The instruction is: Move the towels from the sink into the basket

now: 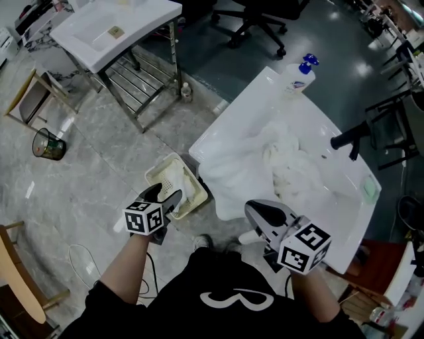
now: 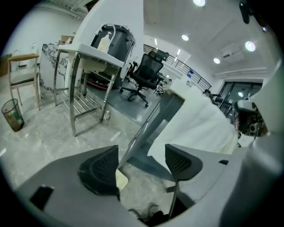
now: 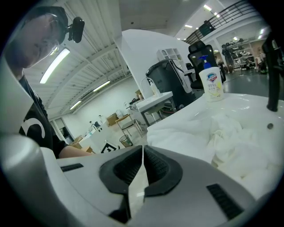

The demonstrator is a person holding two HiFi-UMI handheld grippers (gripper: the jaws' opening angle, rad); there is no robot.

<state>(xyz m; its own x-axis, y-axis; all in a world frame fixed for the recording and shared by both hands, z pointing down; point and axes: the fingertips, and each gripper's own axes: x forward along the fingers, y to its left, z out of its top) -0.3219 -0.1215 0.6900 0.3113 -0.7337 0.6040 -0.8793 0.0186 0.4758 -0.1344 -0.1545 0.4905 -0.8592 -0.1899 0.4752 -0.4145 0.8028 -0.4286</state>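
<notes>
A heap of white towels (image 1: 291,165) lies in the white sink (image 1: 242,126) at the right; the right gripper view shows the towels (image 3: 239,142) just ahead. The cream perforated basket (image 1: 159,175) stands on the floor beside the sink's near corner, with pale cloth in its right side. My left gripper (image 1: 169,194) hangs over the basket, open, with nothing between its pads (image 2: 141,162). My right gripper (image 1: 257,210) sits at the sink's front edge, short of the towels, its pads shut together (image 3: 142,157) with no towel in them.
A soap bottle with a blue pump (image 1: 301,76) stands at the sink's far corner, and a black tap (image 1: 348,138) at its right. A second sink on a steel stand (image 1: 112,26), a wire bin (image 1: 48,144) and an office chair (image 1: 258,20) stand on the floor beyond.
</notes>
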